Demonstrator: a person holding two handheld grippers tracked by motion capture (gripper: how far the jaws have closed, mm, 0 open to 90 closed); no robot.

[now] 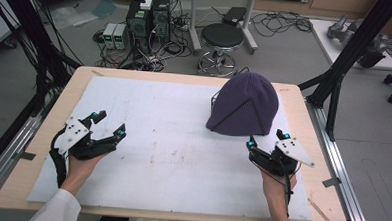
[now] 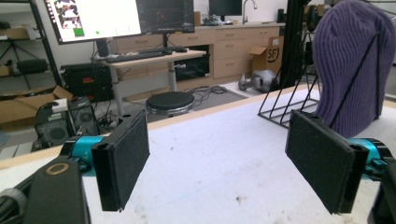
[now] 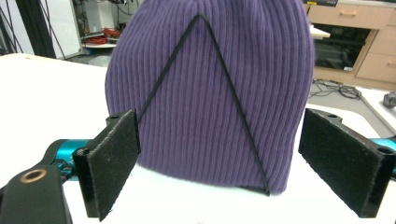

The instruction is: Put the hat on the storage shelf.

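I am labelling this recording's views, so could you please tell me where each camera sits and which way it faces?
High view: above the person's side of the table, looking forward and down; forearms, left gripper and right gripper enter from the bottom.
Left gripper view: on the left gripper, looking across the table toward a desk with monitors; its two black jaws stand wide apart.
Right gripper view: on the right gripper, facing the purple beanie close up, jaws apart.
Shared: all three show the beanie on its black wire rack.
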